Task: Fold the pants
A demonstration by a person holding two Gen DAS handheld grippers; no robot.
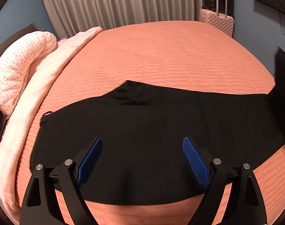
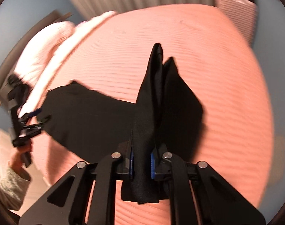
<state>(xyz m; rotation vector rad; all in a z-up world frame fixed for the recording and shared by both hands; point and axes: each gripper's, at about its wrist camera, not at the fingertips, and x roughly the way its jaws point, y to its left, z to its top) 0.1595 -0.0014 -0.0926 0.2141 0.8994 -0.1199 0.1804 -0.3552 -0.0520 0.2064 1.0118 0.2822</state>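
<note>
Black pants (image 1: 142,123) lie spread across the near side of an orange quilted bed (image 1: 161,56). My left gripper (image 1: 142,144) is open, its blue pads (image 1: 90,161) hovering over the pants near the waist end. My right gripper (image 2: 141,161) is shut on a bunched fold of the pants (image 2: 153,97) and holds it lifted above the bed (image 2: 226,93); the cloth stands up in two peaks. The left gripper (image 2: 33,120) also shows at the far left of the blurred right wrist view, held in a hand.
Pink pillows and a folded pale blanket (image 1: 39,71) lie along the left side of the bed. A pink suitcase (image 1: 217,21) stands past the far right corner. Grey curtains (image 1: 120,1) hang behind.
</note>
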